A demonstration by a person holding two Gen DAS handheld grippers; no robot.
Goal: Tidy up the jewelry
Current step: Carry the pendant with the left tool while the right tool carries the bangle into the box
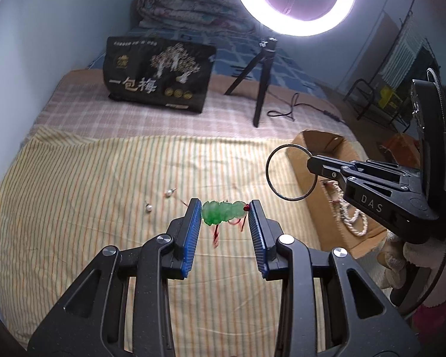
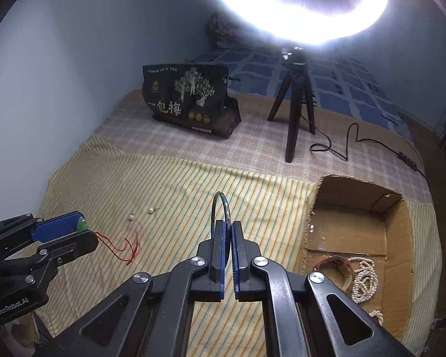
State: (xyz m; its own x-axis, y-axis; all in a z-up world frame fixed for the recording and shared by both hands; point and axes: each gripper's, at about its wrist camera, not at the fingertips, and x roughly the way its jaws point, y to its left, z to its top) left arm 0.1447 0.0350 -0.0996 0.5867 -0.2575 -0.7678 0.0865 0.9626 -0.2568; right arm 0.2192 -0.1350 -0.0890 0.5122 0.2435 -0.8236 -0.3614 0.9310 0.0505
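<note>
Pearl strands (image 2: 362, 279) in cardboard box (image 2: 397, 226) (open-topped); left gripper (image 1: 224, 211) pinching green pendant (image 1: 221, 212), right gripper (image 2: 228, 229) clamped on ring (image 2: 220, 205).

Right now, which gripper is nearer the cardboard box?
Right. The right gripper, holding a ring, hangs at the cardboard box edge; the left gripper, holding the green pendant, is farther off.

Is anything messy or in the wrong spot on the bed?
Two little pearl earrings lie loose on the striped cloth, away from the cardboard box that holds the pearl necklace. The box's rim looks roughly torn. Nothing is spilled.
</note>
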